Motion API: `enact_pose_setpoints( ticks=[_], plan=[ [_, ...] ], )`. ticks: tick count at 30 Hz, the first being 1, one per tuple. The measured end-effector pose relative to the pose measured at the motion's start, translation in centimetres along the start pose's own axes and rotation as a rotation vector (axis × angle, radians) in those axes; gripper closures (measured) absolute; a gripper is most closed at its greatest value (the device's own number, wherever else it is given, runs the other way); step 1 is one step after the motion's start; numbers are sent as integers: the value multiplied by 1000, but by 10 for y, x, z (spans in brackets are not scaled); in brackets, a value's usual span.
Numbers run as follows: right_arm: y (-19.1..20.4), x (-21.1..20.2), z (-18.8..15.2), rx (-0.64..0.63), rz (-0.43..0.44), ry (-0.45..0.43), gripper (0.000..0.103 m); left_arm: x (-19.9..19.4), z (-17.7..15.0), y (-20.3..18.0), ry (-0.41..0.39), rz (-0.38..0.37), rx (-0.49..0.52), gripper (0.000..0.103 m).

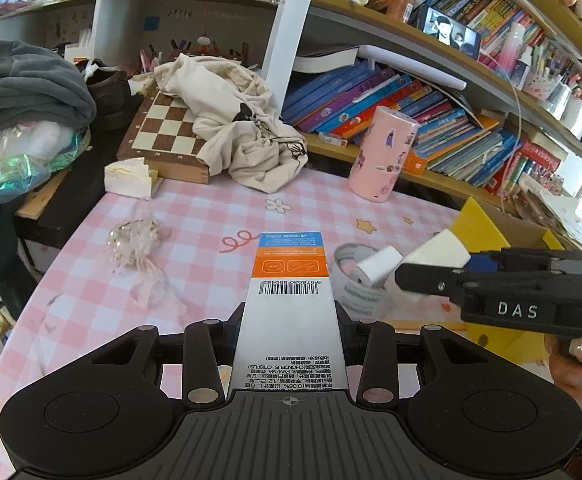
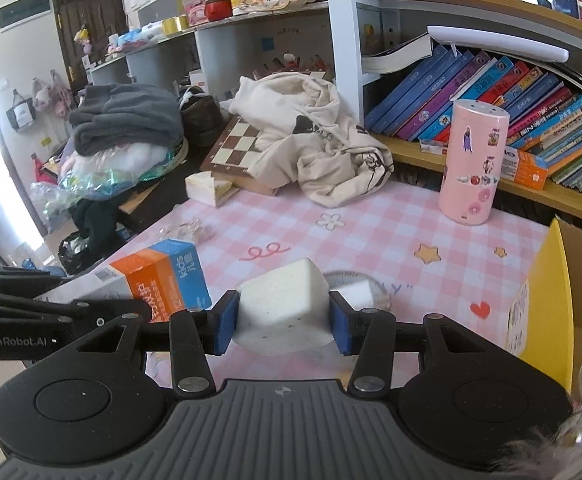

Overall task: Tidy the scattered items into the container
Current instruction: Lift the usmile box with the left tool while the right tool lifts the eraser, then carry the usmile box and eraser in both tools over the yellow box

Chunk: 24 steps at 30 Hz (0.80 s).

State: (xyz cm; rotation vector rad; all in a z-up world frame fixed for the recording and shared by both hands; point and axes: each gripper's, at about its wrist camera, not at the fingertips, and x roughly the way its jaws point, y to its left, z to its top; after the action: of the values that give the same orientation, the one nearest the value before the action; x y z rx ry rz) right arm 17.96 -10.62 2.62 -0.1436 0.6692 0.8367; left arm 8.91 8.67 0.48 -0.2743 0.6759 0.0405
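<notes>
- The left tool point(image 1: 289, 332) pinches a long toothpaste box point(image 1: 289, 300) between its pads, the box pointing forward above the pink checked worktop point(image 1: 211, 208).
- The right tool point(image 2: 283, 320) clamps a white foam block point(image 2: 283, 304) between its blue pads point(image 2: 227, 320), raised off the worktop.
- Just beyond the block lie a tape ring point(image 1: 361, 292) and a small white roll point(image 1: 377, 266).
- A yellow cardboard box point(image 2: 547, 300) stands open at the right edge, near the right tool.
- Farther back stand a pink cylinder point(image 2: 473, 164), a crumpled cream cloth point(image 2: 311, 148) and a chessboard point(image 1: 167, 128).
</notes>
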Motion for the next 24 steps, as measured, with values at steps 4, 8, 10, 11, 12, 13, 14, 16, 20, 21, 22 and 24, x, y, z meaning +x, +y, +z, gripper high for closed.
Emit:
enact_pose_setpoints(
  ticks=[4, 8, 10, 11, 12, 13, 14, 16, 20, 21, 22, 24],
  plan=[
    [8, -14, -15, 16, 7, 17, 58, -15, -11, -2, 2, -16, -8, 65],
    [18, -29, -31, 12, -7, 34, 58, -28, -22, -5, 4, -39, -11, 65],
    [24, -37, -39, 6, -20, 41, 58, -34, -26, -7, 0, -51, -11, 65],
    [26, -40, -43, 5, -27, 44, 58, -37, -28, -8, -3, -59, -10, 65],
    [28, -44, -46, 3, -34, 48, 58, -40, -29, -9, -6, -66, -11, 65],
    [30, -47, -50, 2, -42, 52, 58, -43, -30, -9, -8, -72, -11, 65],
    [32, -50, -53, 5, -49, 56, 58, -46, -32, -10, -11, -79, -10, 65],
    [34, -57, -60, 13, -58, 63, 58, -52, -35, -11, -15, -90, -5, 65],
    [37, -67, -72, 43, -75, 72, 58, -63, -42, -11, -21, -100, 1, 65],
    [38, -69, -74, 49, -77, 72, 58, -66, -44, -11, -22, -101, 1, 65],
    [40, -71, -76, 55, -79, 73, 58, -69, -46, -11, -23, -102, 1, 65],
    [43, -74, -81, 63, -78, 77, 58, -74, -48, -9, -24, -103, -3, 65]
  ],
)
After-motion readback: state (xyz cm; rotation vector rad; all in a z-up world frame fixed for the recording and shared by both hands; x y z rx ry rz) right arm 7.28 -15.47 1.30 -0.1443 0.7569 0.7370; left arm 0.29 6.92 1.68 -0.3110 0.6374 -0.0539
